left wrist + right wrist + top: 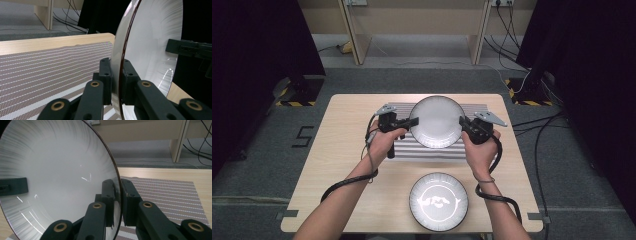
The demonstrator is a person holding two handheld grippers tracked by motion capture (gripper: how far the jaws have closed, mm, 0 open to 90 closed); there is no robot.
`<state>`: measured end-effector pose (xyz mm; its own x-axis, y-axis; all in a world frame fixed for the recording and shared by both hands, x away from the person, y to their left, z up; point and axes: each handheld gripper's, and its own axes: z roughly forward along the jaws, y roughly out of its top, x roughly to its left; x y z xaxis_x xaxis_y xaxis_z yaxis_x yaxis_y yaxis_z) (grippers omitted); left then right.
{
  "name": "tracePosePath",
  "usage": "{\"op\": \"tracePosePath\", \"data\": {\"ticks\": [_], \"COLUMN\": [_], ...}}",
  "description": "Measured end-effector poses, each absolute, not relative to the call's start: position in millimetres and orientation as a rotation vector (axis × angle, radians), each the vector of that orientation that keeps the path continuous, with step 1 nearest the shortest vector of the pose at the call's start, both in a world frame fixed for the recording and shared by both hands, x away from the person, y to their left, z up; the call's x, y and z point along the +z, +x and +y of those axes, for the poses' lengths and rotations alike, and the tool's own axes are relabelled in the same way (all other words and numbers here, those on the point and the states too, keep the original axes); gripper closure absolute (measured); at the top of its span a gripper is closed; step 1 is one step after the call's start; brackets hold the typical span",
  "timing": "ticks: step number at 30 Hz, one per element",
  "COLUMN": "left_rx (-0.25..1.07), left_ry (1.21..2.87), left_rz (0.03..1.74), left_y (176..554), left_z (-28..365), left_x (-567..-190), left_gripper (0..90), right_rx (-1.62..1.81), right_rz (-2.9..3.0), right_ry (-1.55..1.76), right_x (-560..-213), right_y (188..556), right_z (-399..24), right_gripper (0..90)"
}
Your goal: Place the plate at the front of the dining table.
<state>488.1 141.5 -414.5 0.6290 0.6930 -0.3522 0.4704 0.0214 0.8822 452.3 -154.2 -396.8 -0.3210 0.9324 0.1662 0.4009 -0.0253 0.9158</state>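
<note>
High view: left tool, right tool each clamp glossy round plate rim above ribbed mat.

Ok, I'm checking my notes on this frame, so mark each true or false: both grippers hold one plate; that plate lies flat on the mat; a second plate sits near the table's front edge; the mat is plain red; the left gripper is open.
1. Both grippers hold one plate: true. The left gripper and right gripper clamp opposite rims of the held plate.
2. It lies flat on the mat: false, it is lifted and tilted.
3. A second plate sits near the front edge: true.
4. The mat is plain red: false, grey-striped.
5. The left gripper is open: false, shut on the rim.
</note>
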Motion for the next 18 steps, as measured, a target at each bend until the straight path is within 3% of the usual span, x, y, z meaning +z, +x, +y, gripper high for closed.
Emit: {"op": "tracePosePath", "data": {"ticks": [18], "left_rx": [0.223], "left_ry": [1.609], "left_rz": [0.998], "left_y": [505], "left_z": [141], "left_x": [-415], "left_gripper": [81.0], "right_rx": [1.349], "right_rz": [1.725], "right_ry": [1.43], "right_x": [-400], "right_y": [469], "right_z": [-155], "right_gripper": [82.5]}}
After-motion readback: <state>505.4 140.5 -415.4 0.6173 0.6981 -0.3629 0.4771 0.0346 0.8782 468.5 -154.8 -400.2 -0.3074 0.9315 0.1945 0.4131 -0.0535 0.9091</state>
